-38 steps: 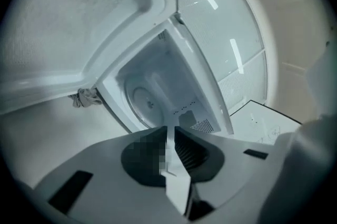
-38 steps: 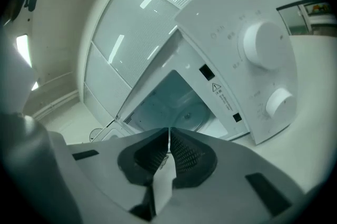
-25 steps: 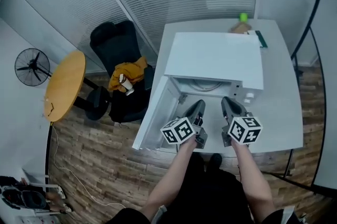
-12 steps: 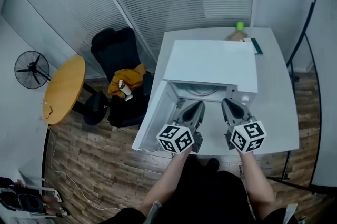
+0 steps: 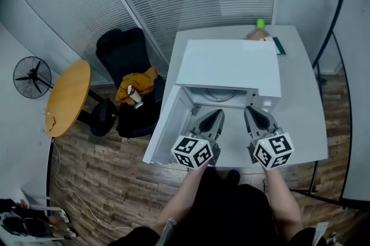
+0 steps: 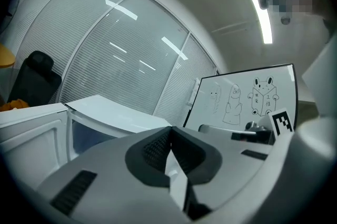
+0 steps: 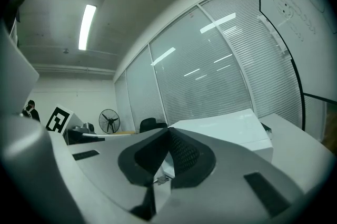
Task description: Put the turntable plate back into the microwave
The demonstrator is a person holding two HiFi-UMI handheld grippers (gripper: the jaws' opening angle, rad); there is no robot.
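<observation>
A white microwave (image 5: pixel 230 68) stands on a white table (image 5: pixel 303 123), its door (image 5: pixel 167 126) swung open to the left. Inside the cavity a pale round turntable plate (image 5: pixel 218 94) shows in part. My left gripper (image 5: pixel 218 114) and right gripper (image 5: pixel 249 110) hover side by side just in front of the opening, both pointing level at it. Both are shut with nothing between the jaws. In the left gripper view the left gripper (image 6: pixel 170 130) faces the microwave (image 6: pixel 110 112). The right gripper (image 7: pixel 168 132) has the microwave's top (image 7: pixel 226 130) ahead on its right.
A black office chair (image 5: pixel 124 51) with a yellow cloth (image 5: pixel 137 80) stands left of the table, beside a round orange table (image 5: pixel 68 97) and a floor fan (image 5: pixel 32 74). A small green thing (image 5: pixel 260 23) sits at the table's back edge. A whiteboard (image 6: pixel 247 96) stands at the right.
Both grippers have risen toward the head camera in front of the microwave's opening and rolled a little. Their jaws stayed shut throughout.
</observation>
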